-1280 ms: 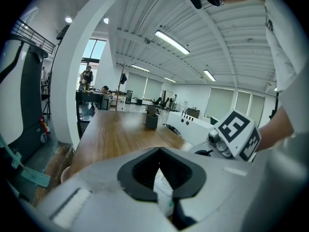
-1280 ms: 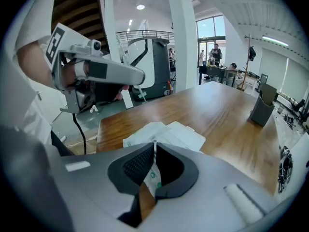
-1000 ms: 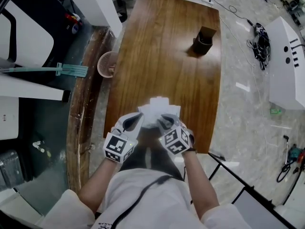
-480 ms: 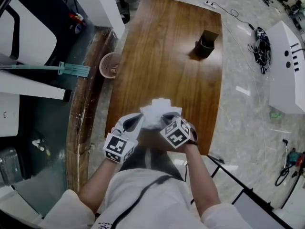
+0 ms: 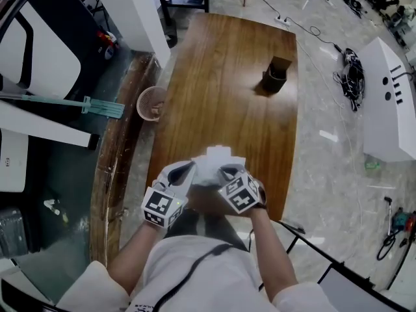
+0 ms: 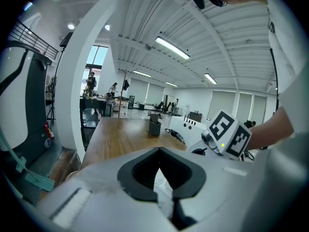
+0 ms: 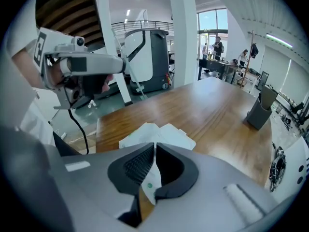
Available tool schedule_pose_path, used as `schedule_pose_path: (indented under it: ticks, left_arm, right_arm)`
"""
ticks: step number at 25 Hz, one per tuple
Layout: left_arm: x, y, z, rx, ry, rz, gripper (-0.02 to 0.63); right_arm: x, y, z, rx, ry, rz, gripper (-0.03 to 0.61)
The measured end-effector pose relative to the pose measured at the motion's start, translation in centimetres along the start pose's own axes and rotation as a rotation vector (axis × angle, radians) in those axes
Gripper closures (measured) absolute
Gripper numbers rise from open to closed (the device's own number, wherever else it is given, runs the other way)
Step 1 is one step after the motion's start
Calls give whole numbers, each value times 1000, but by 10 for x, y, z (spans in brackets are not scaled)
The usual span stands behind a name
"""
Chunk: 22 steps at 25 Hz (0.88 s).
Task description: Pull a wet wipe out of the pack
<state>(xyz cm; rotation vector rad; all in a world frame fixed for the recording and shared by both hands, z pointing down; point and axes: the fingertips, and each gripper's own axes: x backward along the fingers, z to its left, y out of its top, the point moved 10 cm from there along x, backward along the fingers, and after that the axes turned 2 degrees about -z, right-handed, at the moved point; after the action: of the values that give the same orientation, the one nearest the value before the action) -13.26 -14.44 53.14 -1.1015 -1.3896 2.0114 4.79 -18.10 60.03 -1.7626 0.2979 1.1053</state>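
Note:
A white wet wipe pack lies at the near edge of the wooden table, just in front of the person. My left gripper sits at the pack's left side and my right gripper at its right side. In the left gripper view, my left gripper is shut on a thin white piece; I cannot tell whether it is a wipe or the pack's edge. In the right gripper view, my right gripper is shut on a white flap with a green dot, and the pack lies just beyond the jaws.
A dark square holder stands far up the table on the right. On the floor to the left are a wicker basket and a teal mop. A white machine and cables lie to the right.
Both grippers have stayed at the pack. The right gripper's marker cube has turned a little, and the head view has shifted slightly.

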Motion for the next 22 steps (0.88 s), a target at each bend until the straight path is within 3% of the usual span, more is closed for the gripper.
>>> schedule_pose_path:
  ticks: [22]
  left_arm:
    - [5, 54, -22, -63, -63, -133, 607]
  right_arm:
    - [93, 11, 13, -196, -148, -377, 558]
